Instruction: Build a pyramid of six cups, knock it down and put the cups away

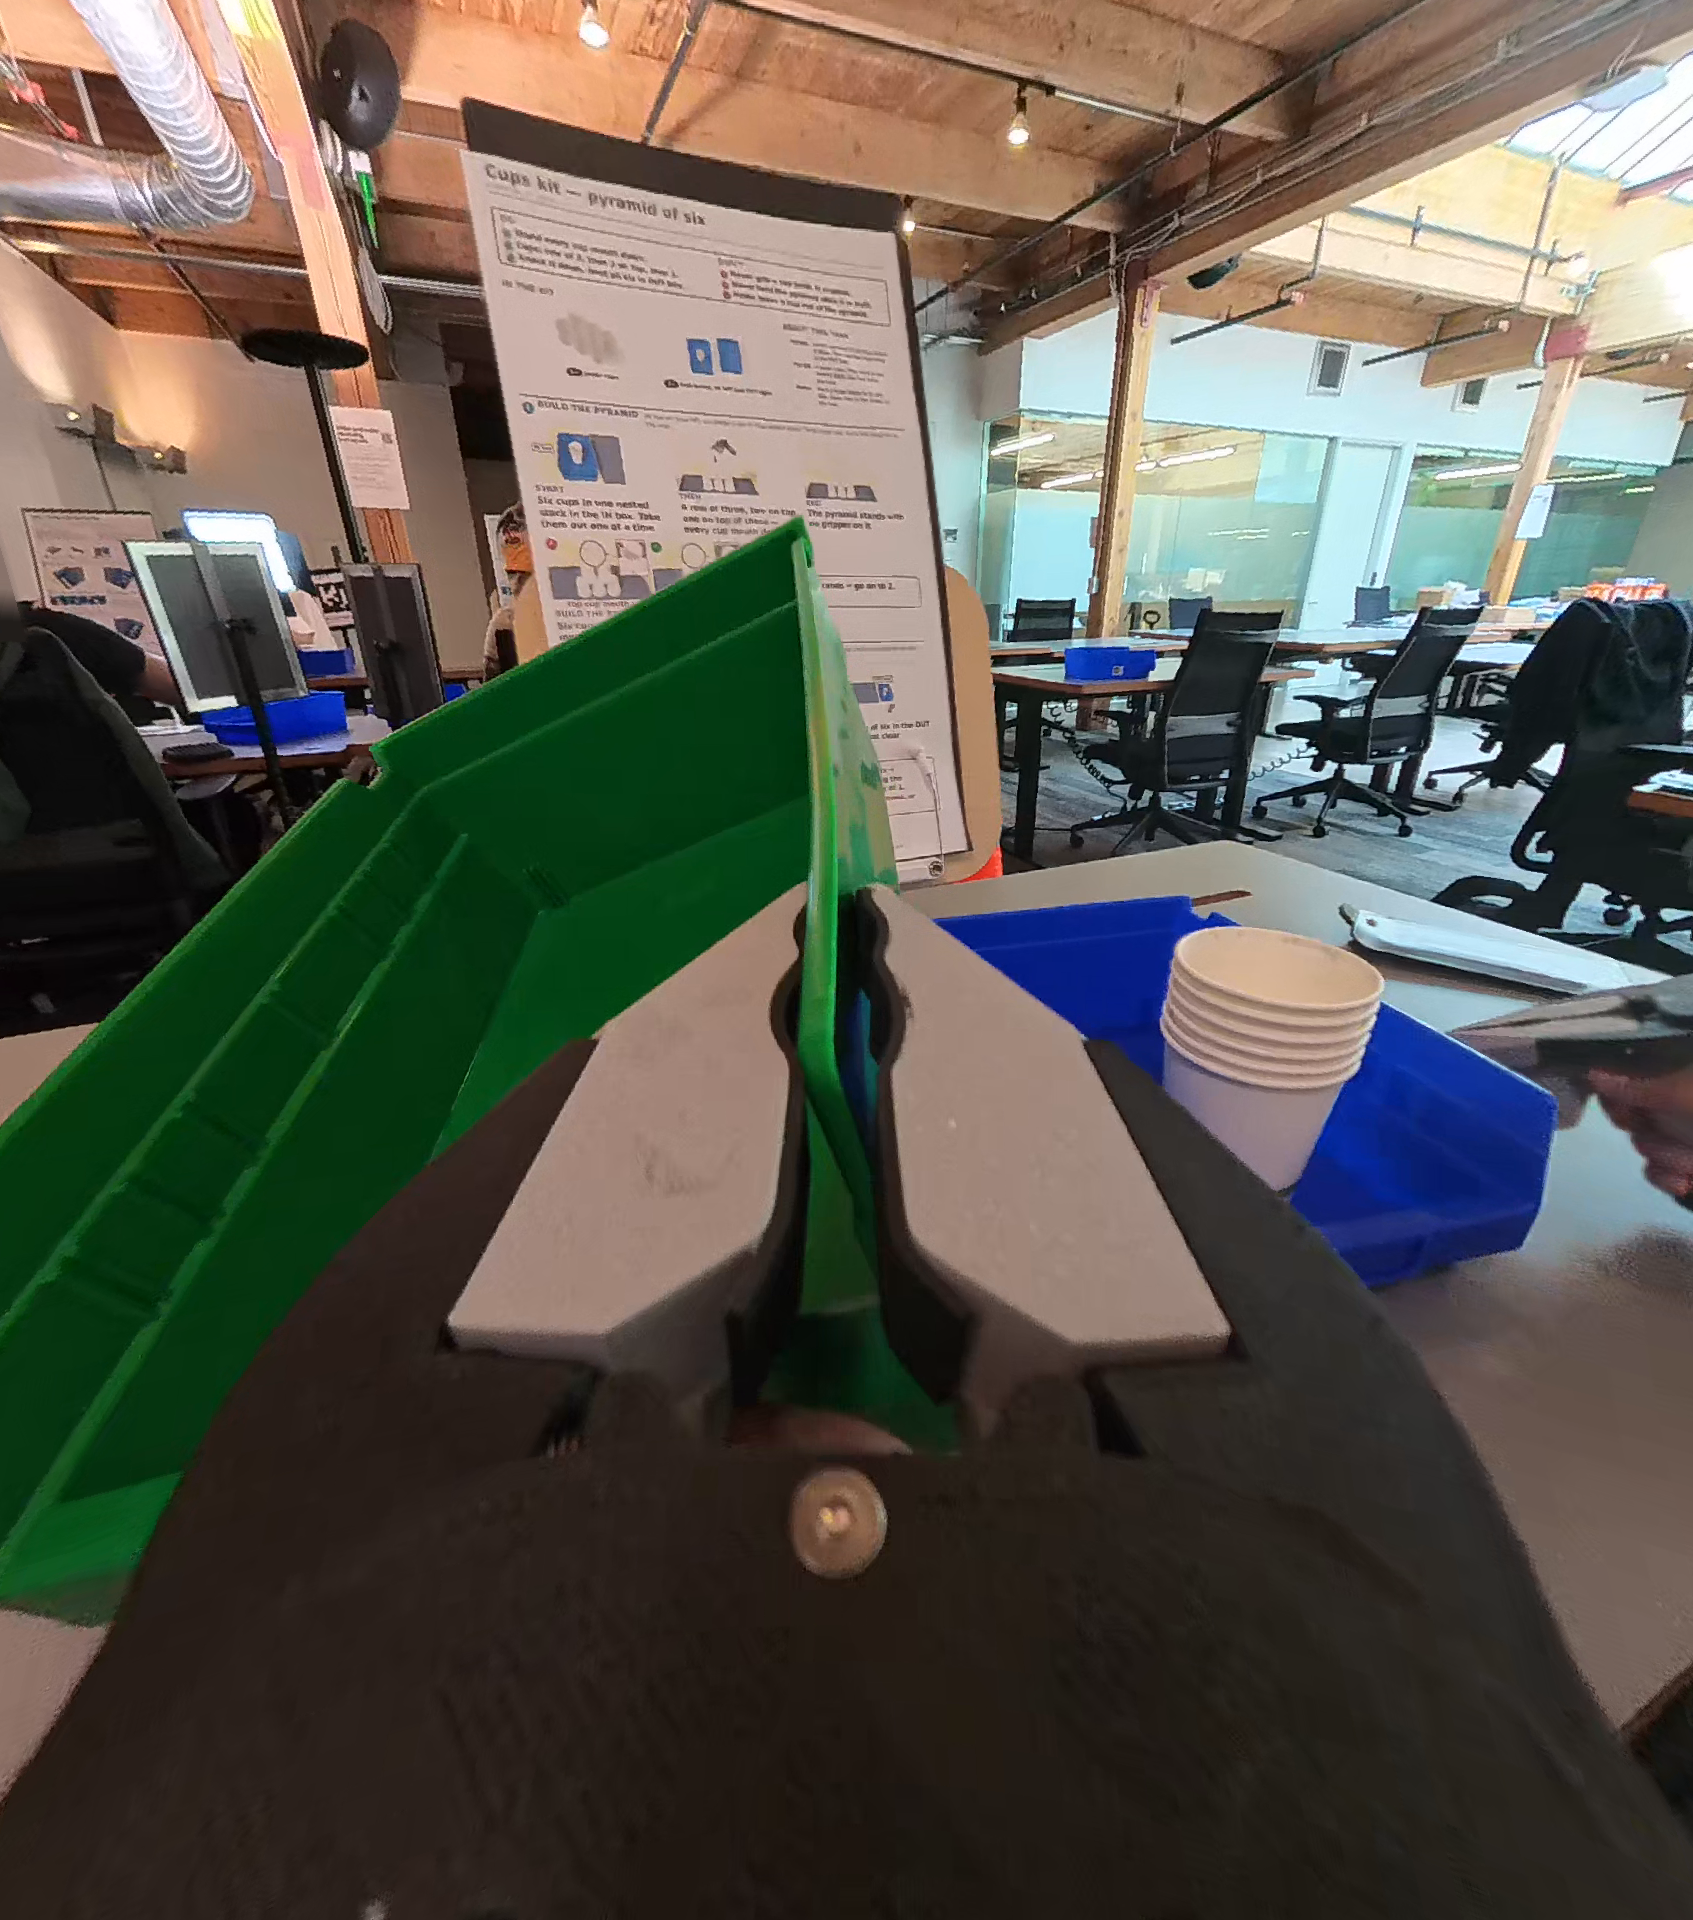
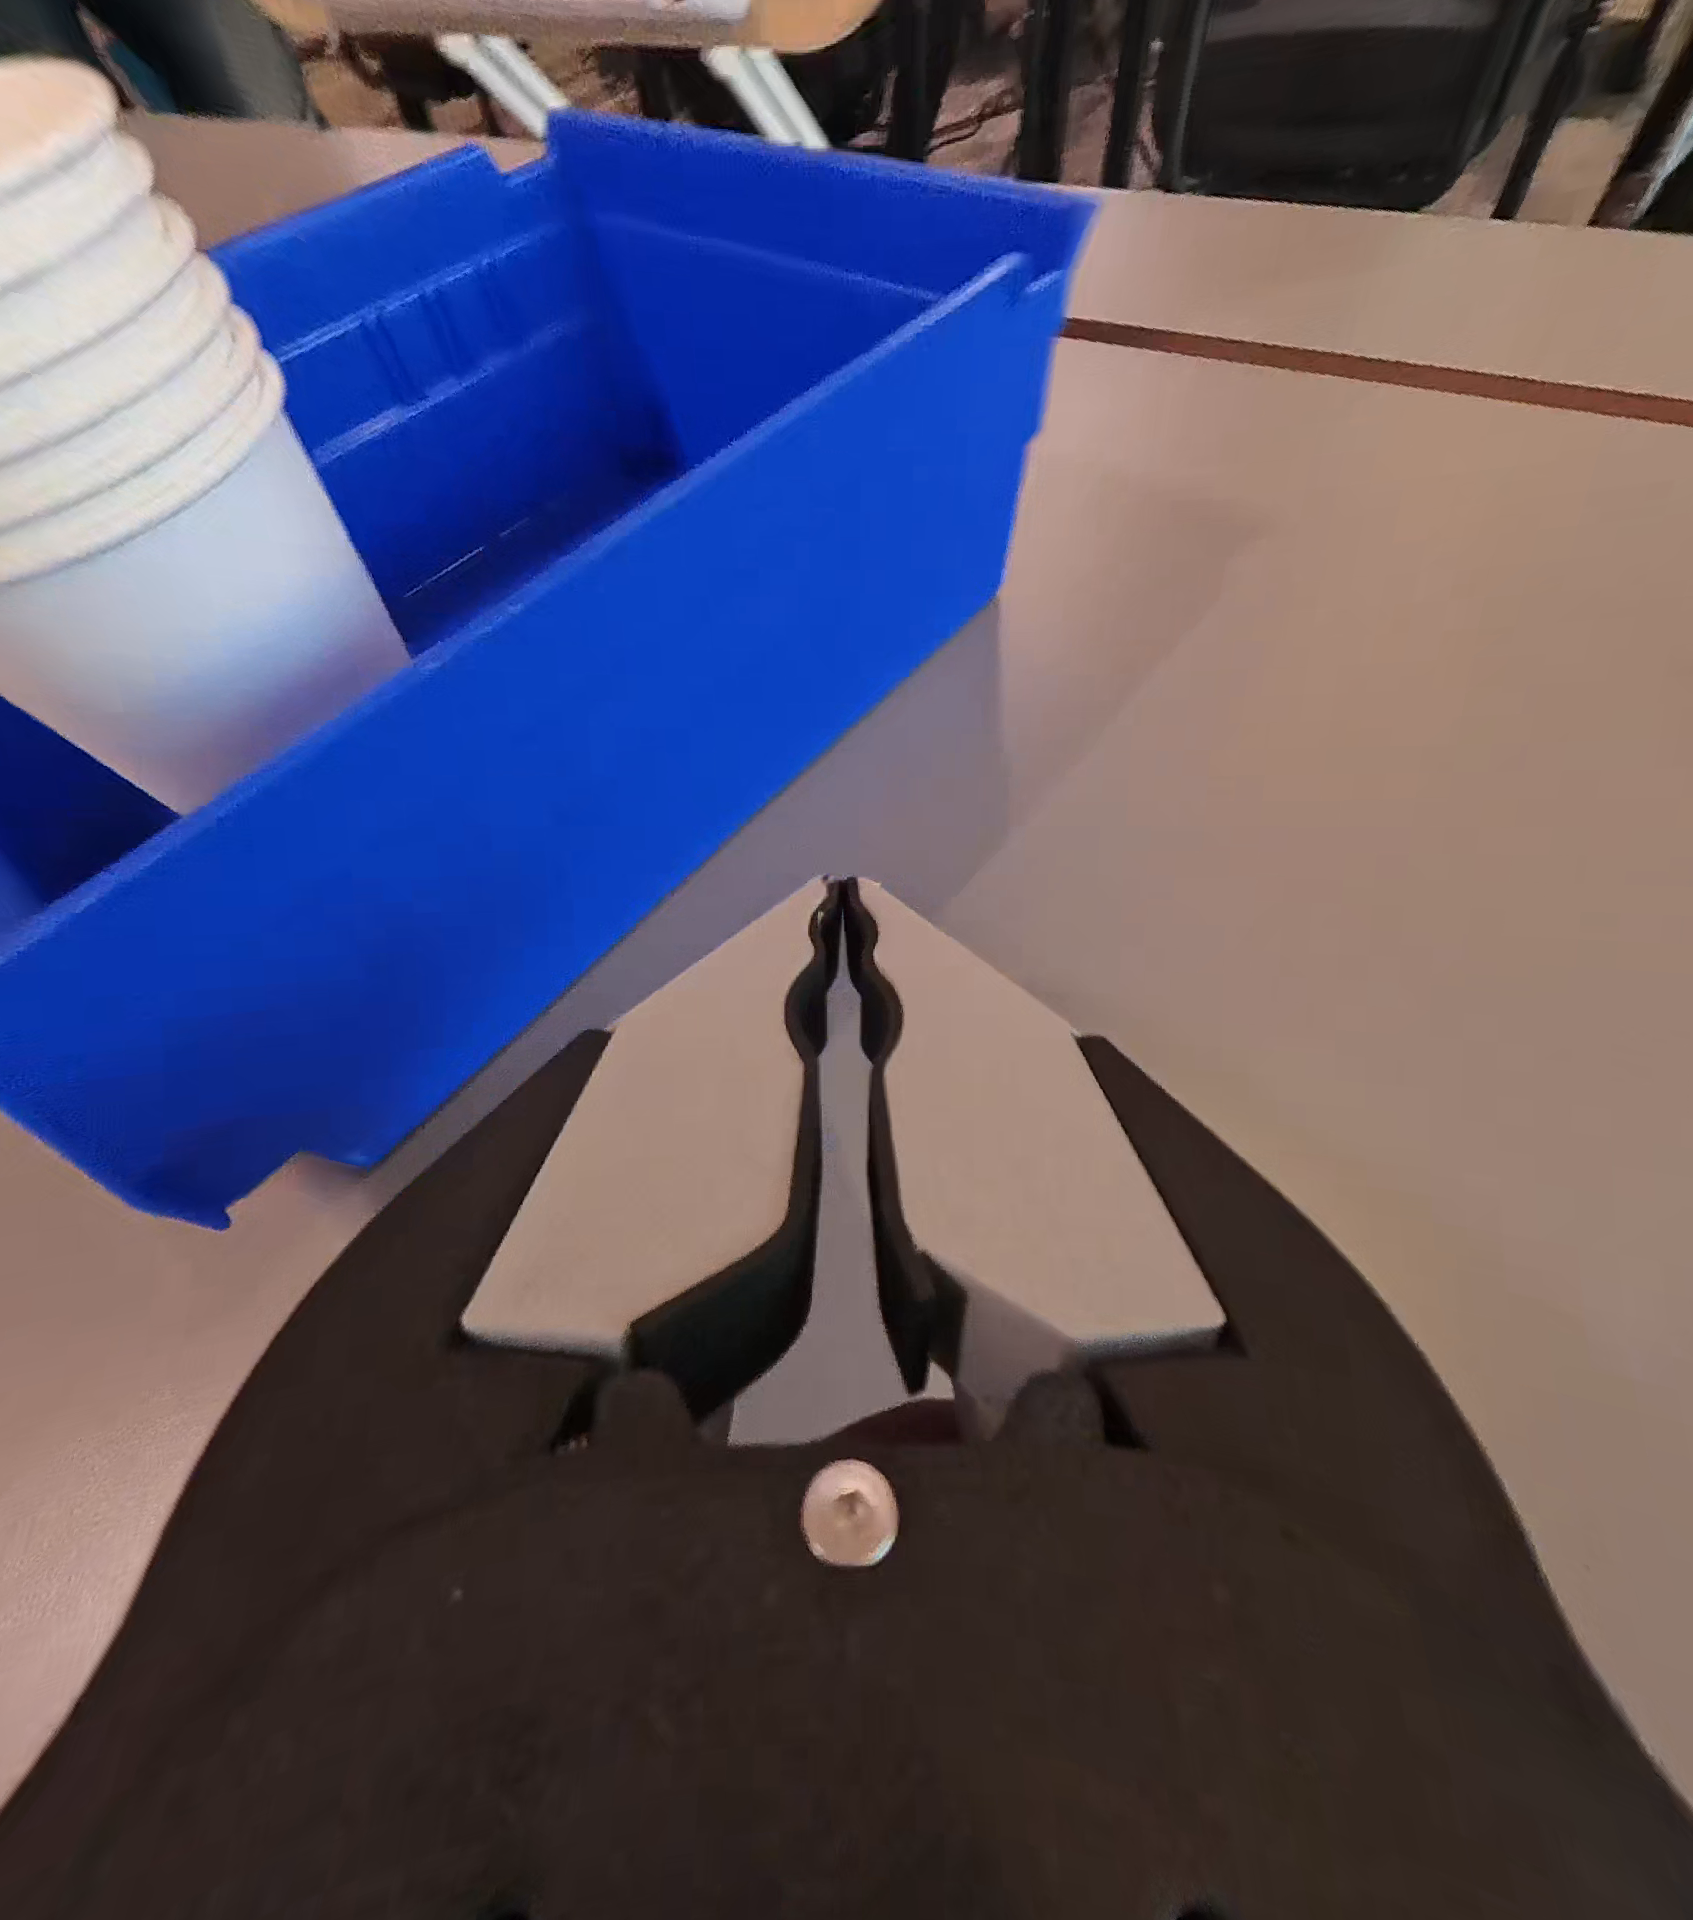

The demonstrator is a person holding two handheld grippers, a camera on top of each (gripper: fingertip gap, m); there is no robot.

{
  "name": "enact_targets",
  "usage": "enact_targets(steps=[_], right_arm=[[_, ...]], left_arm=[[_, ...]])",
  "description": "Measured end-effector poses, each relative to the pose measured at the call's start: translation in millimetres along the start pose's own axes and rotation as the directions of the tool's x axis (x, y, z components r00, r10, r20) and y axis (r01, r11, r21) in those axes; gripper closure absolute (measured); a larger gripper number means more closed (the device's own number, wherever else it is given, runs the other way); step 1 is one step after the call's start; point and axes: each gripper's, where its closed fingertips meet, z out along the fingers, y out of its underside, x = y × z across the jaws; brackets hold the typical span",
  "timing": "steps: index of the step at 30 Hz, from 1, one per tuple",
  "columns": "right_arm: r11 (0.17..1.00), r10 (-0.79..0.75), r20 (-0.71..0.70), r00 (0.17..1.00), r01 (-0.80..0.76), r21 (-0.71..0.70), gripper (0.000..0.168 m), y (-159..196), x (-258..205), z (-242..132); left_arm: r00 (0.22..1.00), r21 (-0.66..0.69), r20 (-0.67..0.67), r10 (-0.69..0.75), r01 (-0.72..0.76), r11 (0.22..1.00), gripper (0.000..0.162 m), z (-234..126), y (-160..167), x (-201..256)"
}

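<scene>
Table (image 1: 1600, 1382): a grey top carried both bins; in the right wrist view a thin dark seam ran across its far right part
Instruction board (image 1: 696, 436): a large printed sheet on a dark backing stood upright at the far edge of the table, behind the green bin
Green bin (image 1: 322, 1039): a long empty plastic bin, lifted and tilted with its open side turned left and its near end low at the left; its right wall stood between the fingers of the left hand-held gripper
Blue bin (image 2: 468, 883): sat flat on the table to the right of the green bin, long wall toward the right hand-held gripper; bare inside apart from the cups at its near end
Left hand-held gripper (image 1: 834, 914): clenched on the right wall of the green bin, grey fingers (image 1: 676, 1143) pressed against the plastic from both sides
Right hand-held gripper (image 2: 842, 883): clenched on nothing, tips touching, pointed over bare table just beside the blue bin's long wall; in the left wrist view it showed blurred at the right edge with a hand beneath it
Cups (image 1: 1263, 1039): 1 nested stack of white paper cups, about 6 rims counted, upright in the near end of the blue bin, mouths up, leaning slightly
White flat object (image 1: 1476, 951): lay on the table beyond the blue bin; what it was could not be told
</scene>
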Motion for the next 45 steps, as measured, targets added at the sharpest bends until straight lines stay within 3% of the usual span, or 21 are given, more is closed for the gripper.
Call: enact_targets(steps=[4,7,10,18,23,26,30,35,45], right_arm=[[0.999,-0.041,0.081,0.996,0.042,-0.005,0.168,-13.9,-33.5,34.6],[0.99,-0.13,-0.042,0.991,0.128,-0.063,0.168,-29.0,-30.9,62.4],[0.98,-0.182,-0.014,0.983,0.18,-0.089,0.168,-44.2,-50.5,89.0],[0.984,-0.157,0.027,0.987,0.159,-0.08,0.168,-74.9,-117.2,163.8],[0.976,-0.173,0.121,0.977,0.187,-0.112,0.168,-75.6,-186.6,206.6],[0.99,-0.05,0.227,0.973,0.078,-0.115,0.168,-78.5,-227.4,218.6],[0.989,0.115,0.384,0.916,-0.07,-0.129,0.168,-80.6,-238.1,196.1],[0.988,0.138,0.504,0.852,-0.151,-0.015,0.168,-75.8,-195.7,115.0],[0.918,0.155,0.43,0.889,-0.291,0.27,0.168,-65.4,-62.0,-61.7]], left_arm=[[1.0,0.0,0.005,-0.011,0.011,1.0,0.162,-1.7,0.2,-4.7],[1.0,-0.003,-0.004,-0.014,0.014,1.0,0.162,-2.0,0.2,-2.7],[1.0,0.012,-0.019,-0.023,0.023,1.0,0.161,-4.5,-4.8,-0.6],[1.0,0.044,-0.013,0.0,0.001,0.999,0.16,-15.9,-17.6,0.9],[1.0,0.07,-0.018,0.018,-0.017,0.997,0.16,-19.9,-24.2,6.4],[0.999,0.07,-0.028,0.042,-0.04,0.997,0.16,-18.6,-23.0,13.0],[0.997,0.041,-0.064,0.054,-0.051,0.998,0.161,-14.1,-15.1,26.6],[0.98,0.032,-0.172,0.097,-0.093,0.995,0.161,-3.2,-5.7,69.7],[0.914,0.097,-0.288,0.285,-0.269,0.958,0.161,3.9,-5.9,176.6]])
